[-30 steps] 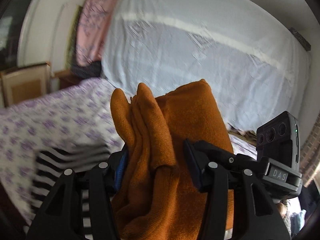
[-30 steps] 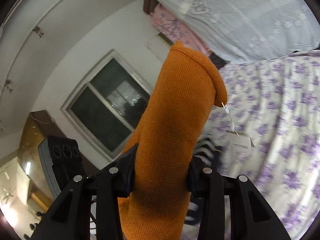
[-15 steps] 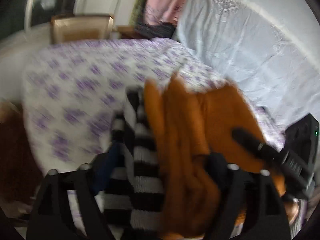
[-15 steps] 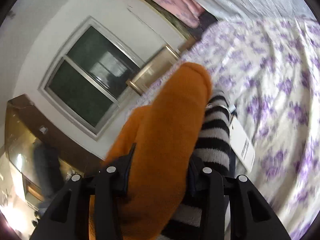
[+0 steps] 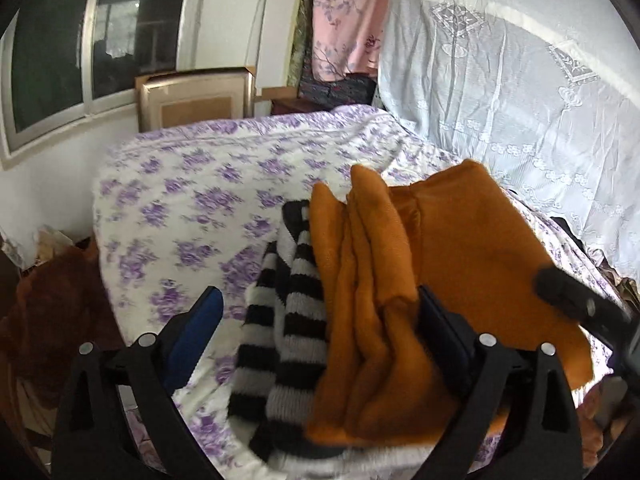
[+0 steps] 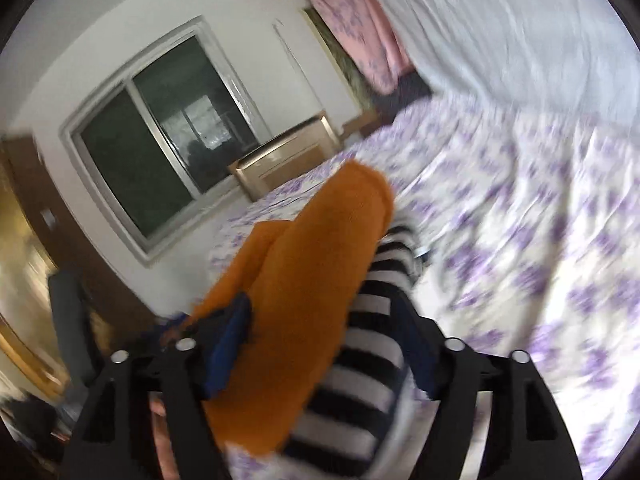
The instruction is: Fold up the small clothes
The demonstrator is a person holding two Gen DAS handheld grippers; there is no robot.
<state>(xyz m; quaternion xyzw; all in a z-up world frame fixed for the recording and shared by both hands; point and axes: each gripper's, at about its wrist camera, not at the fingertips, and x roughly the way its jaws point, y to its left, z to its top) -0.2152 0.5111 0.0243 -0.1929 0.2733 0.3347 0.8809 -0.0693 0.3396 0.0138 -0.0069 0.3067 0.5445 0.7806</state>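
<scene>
An orange knit garment (image 5: 440, 264) lies folded on top of a black-and-white striped garment (image 5: 280, 320) on the bed with a purple-flowered sheet (image 5: 192, 208). My left gripper (image 5: 320, 320) is open, its jaws wide apart around both garments, the orange folds resting against the right finger. My right gripper (image 6: 324, 344) is open too, with the orange garment (image 6: 320, 280) and the striped one (image 6: 360, 380) lying between its jaws. The other gripper's black body (image 5: 580, 308) shows at the right of the left wrist view.
A white lace cloth (image 5: 520, 80) hangs over the far side of the bed. A pink flowered cloth (image 5: 348, 20) hangs at the back. A framed board (image 5: 192, 100) leans under the window (image 5: 80, 40). The bed edge drops at the left to a brown heap (image 5: 48, 312).
Both grippers came down with the orange garment from mid-air onto the striped garment on the bed, and both have opened, letting go of the orange garment.
</scene>
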